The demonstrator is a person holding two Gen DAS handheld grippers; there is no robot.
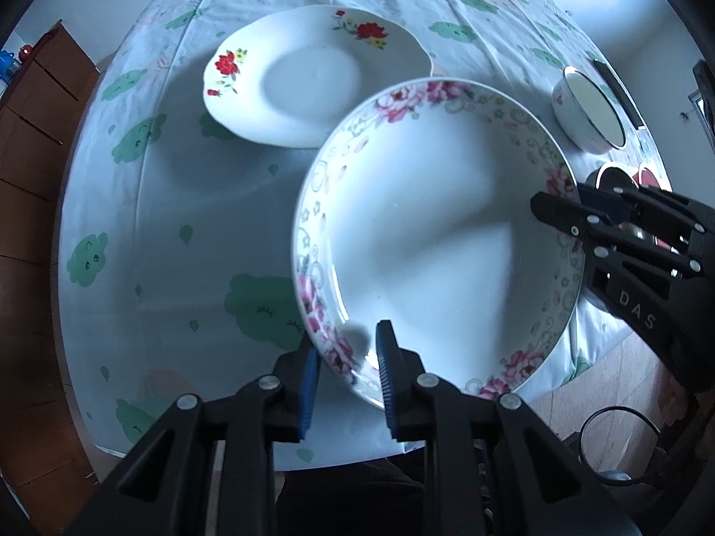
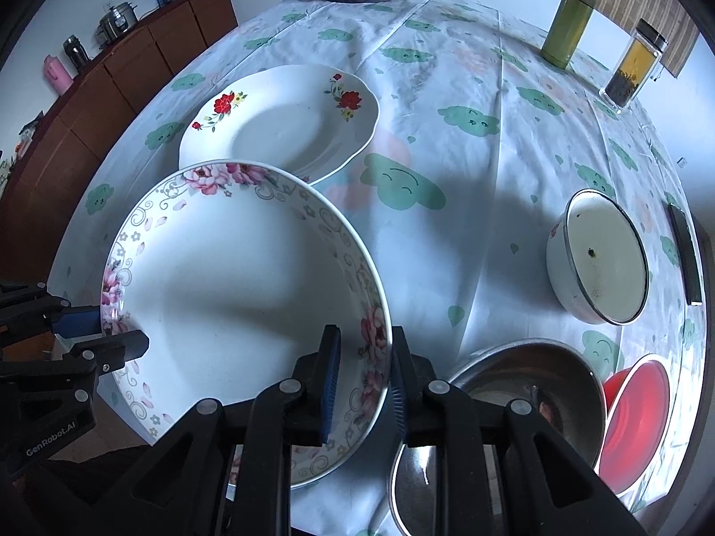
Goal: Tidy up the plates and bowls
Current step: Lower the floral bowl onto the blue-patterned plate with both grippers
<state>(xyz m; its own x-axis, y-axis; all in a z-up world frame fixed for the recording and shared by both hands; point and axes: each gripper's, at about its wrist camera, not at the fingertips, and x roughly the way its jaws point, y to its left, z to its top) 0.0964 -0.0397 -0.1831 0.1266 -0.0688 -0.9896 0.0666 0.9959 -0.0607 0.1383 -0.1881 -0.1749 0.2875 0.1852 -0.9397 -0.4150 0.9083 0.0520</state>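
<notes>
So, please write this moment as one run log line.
left hand-held gripper: grips pink-flower plate rim | right hand-held gripper: grips opposite rim | plate: lifted near red-flower plate

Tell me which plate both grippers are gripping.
The pink-flowered plate, nearer the camera, rim between both grippers' pads. The red-flowered plate lies free behind it.
</notes>
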